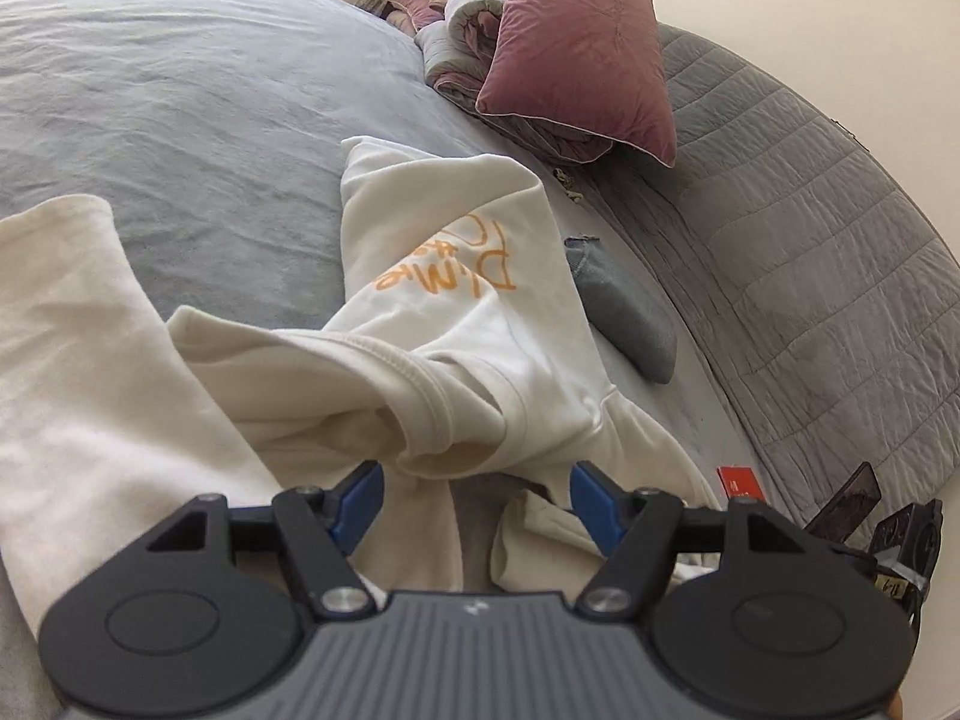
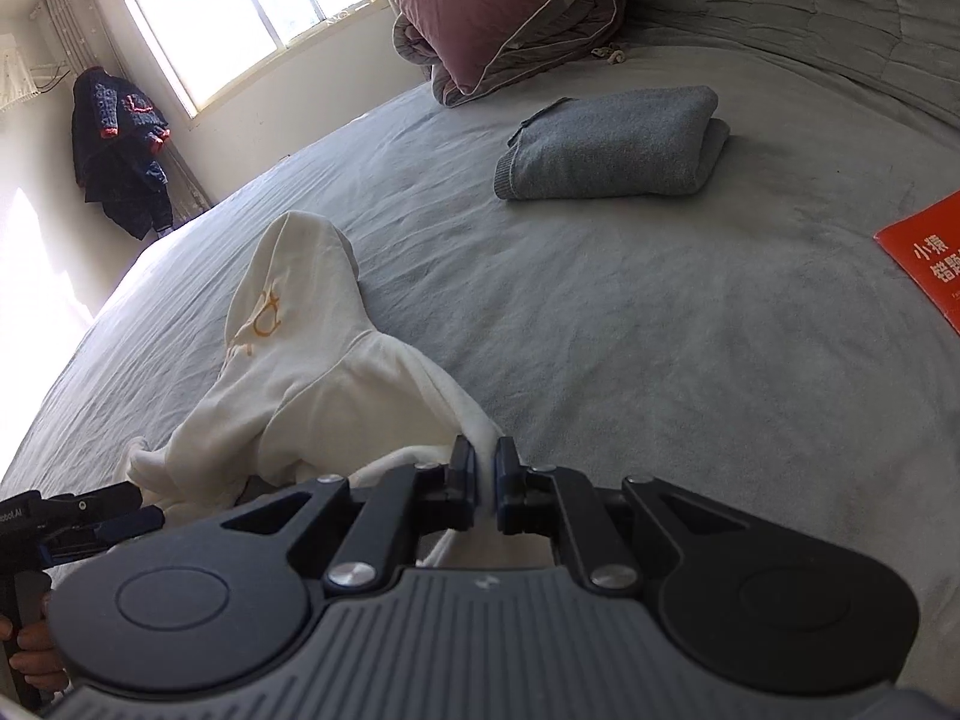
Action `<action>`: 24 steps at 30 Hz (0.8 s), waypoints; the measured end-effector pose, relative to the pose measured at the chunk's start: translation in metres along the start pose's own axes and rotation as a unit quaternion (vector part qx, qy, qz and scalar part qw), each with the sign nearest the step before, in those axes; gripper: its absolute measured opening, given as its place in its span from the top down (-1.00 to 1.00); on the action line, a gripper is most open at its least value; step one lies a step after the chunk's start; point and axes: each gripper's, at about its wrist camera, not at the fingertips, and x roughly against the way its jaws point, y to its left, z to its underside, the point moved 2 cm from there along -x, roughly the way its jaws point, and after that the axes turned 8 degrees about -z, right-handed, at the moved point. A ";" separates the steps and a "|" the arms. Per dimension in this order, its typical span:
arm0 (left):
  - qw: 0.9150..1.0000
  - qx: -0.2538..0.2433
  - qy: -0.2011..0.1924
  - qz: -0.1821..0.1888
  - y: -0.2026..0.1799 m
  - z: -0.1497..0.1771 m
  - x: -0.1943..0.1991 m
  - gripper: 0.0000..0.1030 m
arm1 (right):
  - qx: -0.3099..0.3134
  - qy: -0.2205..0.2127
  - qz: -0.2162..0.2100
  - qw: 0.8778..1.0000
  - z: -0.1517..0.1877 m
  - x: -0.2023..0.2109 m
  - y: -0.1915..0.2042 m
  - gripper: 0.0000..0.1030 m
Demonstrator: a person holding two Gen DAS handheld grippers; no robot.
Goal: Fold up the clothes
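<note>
The cream hoodie [image 1: 456, 324] with its orange lettering lies bunched on the grey bed sheet [image 1: 180, 120], its hood [image 2: 294, 276] reaching away from you toward the window [image 2: 252, 6]. Your right gripper [image 2: 486, 474] pinches a fold of the hoodie's white cloth, jaws drawn narrow with the fabric between them; the rest of the garment trails off to that gripper's left. Your left gripper [image 1: 474, 498] hangs over the near edge of the hoodie with its blue-padded jaws spread wide, a rolled hem just ahead of the tips and loose cloth below; you cannot tell whether the pads touch it. In the right wrist view that left gripper [image 2: 90, 519] shows at the left edge, beside the garment's crumpled end. Farther out, a folded grey sweater [image 2: 612, 144] sits well apart on the sheet, a mauve pillow [image 2: 492, 0] behind it, and a red booklet [image 2: 930, 258] off to the right.
</note>
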 end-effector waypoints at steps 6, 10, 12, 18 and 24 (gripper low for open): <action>0.998 0.060 -0.023 0.002 0.005 -0.006 -0.008 -0.36 | -0.015 0.054 -0.057 0.997 0.014 -0.004 -0.001 0.83; 0.997 0.070 -0.036 -0.011 0.006 -0.005 -0.010 -0.35 | -0.014 0.085 -0.095 0.992 0.022 -0.005 0.007 0.81; 0.997 0.069 -0.041 -0.014 0.005 -0.005 -0.009 -0.32 | -0.007 0.100 -0.114 0.988 0.026 -0.004 0.014 0.81; 0.997 0.056 -0.056 -0.016 0.002 -0.007 -0.005 0.30 | -0.001 0.138 -0.173 0.975 0.034 -0.009 0.034 0.79; 0.995 0.020 -0.096 -0.012 -0.008 -0.012 0.011 0.83 | 0.027 0.167 -0.206 0.964 0.041 -0.014 0.060 0.79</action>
